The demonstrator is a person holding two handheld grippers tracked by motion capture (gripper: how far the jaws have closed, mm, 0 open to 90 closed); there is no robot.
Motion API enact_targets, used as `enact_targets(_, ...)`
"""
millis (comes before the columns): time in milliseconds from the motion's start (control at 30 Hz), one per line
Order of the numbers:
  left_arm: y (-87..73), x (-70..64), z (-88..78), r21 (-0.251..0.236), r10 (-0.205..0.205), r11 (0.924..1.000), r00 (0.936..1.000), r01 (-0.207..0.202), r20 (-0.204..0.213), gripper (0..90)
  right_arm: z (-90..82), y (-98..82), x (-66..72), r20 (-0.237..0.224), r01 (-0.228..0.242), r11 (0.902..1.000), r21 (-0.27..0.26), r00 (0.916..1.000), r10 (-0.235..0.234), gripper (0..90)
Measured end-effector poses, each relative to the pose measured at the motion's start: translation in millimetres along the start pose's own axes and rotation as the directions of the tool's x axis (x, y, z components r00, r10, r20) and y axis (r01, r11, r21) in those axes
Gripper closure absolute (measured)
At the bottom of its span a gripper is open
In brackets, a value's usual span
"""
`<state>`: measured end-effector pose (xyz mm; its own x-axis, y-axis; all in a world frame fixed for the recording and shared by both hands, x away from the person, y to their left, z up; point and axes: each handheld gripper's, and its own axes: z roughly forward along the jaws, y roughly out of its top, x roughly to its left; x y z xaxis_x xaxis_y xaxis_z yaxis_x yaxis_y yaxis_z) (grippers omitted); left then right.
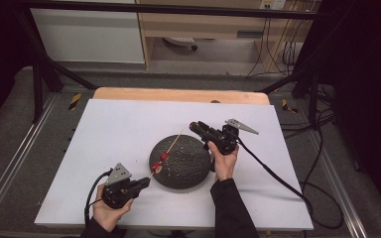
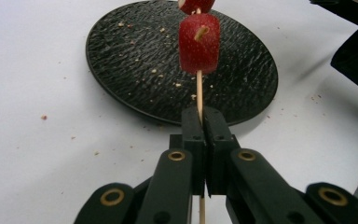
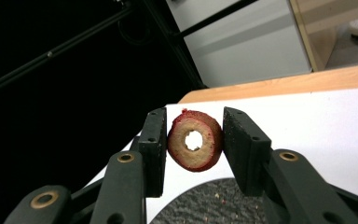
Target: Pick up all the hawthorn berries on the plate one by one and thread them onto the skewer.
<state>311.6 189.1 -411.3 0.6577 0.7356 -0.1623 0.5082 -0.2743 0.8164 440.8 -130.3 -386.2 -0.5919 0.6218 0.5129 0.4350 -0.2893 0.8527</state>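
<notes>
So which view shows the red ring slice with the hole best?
The right gripper view: the ring slice sits close up between the right gripper jaws, hole facing the camera. In the high view, too small to tell.

My 2 black grippers, left (image 1: 144, 182) and right (image 1: 194, 126), have brass rivets, grey 3-cornered plates, black cables; my sleeves are black.

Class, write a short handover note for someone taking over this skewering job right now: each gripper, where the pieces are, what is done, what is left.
Left gripper: shut on the wooden skewer, held over the black plate.
Right gripper: shut on a cored, red-skinned fruit ring, its hole facing the camera, raised above the plate's far side.
Done: two red fruit pieces are already threaded on the skewer.
Left: probably line the ring's hole up with the skewer's free tip and slide it on.
</notes>
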Motion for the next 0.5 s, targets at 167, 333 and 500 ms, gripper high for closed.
enact_targets(167,4.3,-5.7,4.2,0.003,0.008,1.0,0.9999,-0.008,0.013,88.4,-0.2,2.0,-0.4,0.008,0.011,0.9993,-0.035,0.9999,-0.01,61.7)
enact_targets(333,7.8,-10.5,8.4,0.005,0.009,0.9999,0.9996,-0.01,0.028,88.4,-1.3,3.9,-0.3,0.013,0.019,0.9984,-0.053,0.9998,-0.018,61.8)
enact_targets(500,10.3,-14.3,10.9,0.003,0.015,0.9999,0.9992,-0.015,0.037,88.4,-1.8,4.8,-0.6,0.014,0.027,0.9976,-0.064,0.9996,-0.026,61.8)
